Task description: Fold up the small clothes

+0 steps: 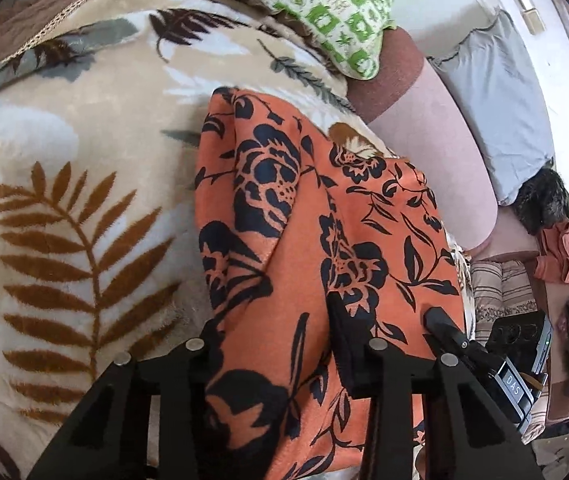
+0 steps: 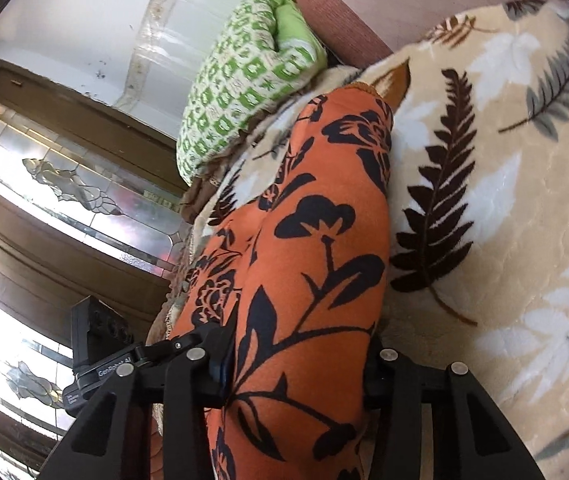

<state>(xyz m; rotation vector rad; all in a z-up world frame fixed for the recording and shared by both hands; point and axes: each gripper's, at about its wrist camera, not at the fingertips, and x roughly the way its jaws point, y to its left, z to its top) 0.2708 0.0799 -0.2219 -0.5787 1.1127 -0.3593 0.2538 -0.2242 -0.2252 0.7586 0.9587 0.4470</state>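
Left wrist view: the orange floral garment (image 1: 304,240) runs lengthwise away from the left gripper (image 1: 276,344), jaws pinched on its near edge; the right gripper (image 2: 296,364) likewise clamps it, over the leaf-print blanket (image 1: 64,160).

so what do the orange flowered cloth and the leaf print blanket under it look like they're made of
Orange flowered cloth: looks like a thin, smooth woven or knit fabric with a slight sheen; it drapes in soft folds and its dark floral print has crisp edges. Leaf print blanket: looks like plush fleece, probably synthetic; a fuzzy, matte pile shows along the leaf outlines.
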